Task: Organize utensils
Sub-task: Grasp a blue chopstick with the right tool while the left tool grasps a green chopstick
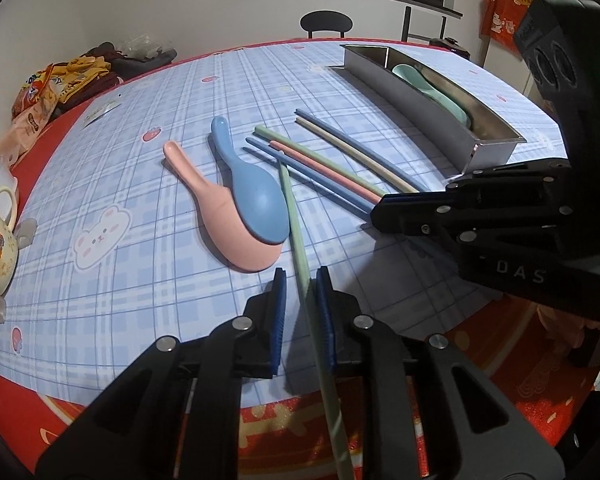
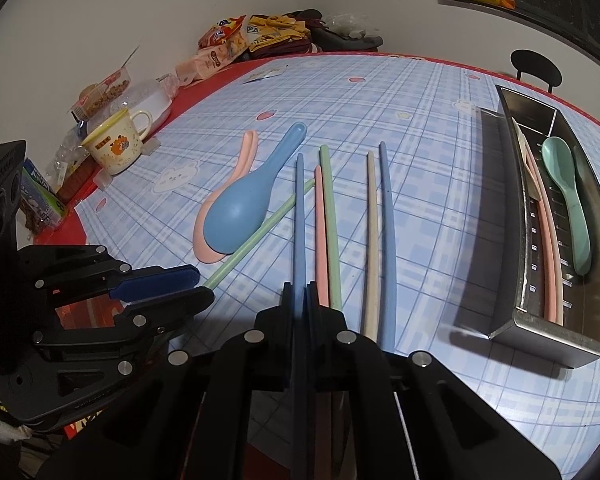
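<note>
My left gripper (image 1: 302, 292) sits low at the near table edge. A pale green chopstick (image 1: 294, 216) runs between its blue pads and leans on the right pad, with a gap to the left one. My right gripper (image 2: 300, 288) is shut on the near end of a blue chopstick (image 2: 299, 216). Pink, green, beige and blue chopsticks (image 2: 372, 220) lie beside it. A blue spoon (image 1: 252, 196) rests on a pink spoon (image 1: 188, 172). The steel tray (image 2: 496, 240) holds a teal spoon (image 2: 568, 200) and two chopsticks.
A cartoon mug (image 2: 118, 148) and snack packets (image 2: 228, 40) crowd the far left of the table. A black chair (image 1: 326, 22) stands behind the table. The red cloth edge (image 1: 260, 420) is just under my left gripper. In the left wrist view the right gripper (image 1: 380, 210) reaches in from the right.
</note>
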{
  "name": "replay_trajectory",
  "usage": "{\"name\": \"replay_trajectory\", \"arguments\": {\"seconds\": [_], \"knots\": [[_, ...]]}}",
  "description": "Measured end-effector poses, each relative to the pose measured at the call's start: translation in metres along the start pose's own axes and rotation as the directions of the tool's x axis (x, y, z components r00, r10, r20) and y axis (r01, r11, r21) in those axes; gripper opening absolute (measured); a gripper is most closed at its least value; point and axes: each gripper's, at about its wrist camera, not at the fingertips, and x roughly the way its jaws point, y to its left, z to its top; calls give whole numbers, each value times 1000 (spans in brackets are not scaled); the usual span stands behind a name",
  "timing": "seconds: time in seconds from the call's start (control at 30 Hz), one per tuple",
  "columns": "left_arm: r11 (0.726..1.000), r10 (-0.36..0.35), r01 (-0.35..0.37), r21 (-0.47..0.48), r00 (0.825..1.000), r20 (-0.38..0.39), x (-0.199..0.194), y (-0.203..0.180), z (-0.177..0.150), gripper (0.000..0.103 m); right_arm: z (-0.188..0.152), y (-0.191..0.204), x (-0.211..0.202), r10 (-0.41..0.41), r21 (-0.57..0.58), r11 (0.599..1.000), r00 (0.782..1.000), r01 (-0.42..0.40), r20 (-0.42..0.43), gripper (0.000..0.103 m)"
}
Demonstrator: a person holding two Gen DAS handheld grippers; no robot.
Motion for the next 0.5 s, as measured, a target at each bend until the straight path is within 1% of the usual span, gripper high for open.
{"name": "replay_trajectory", "arguments": {"seconds": [0.5], "knots": [[1000, 2, -2, -3, 1000, 11, -1, 0, -1, 19, 1, 1, 1, -7, -9, 1000, 1000, 7, 0, 7]]}}
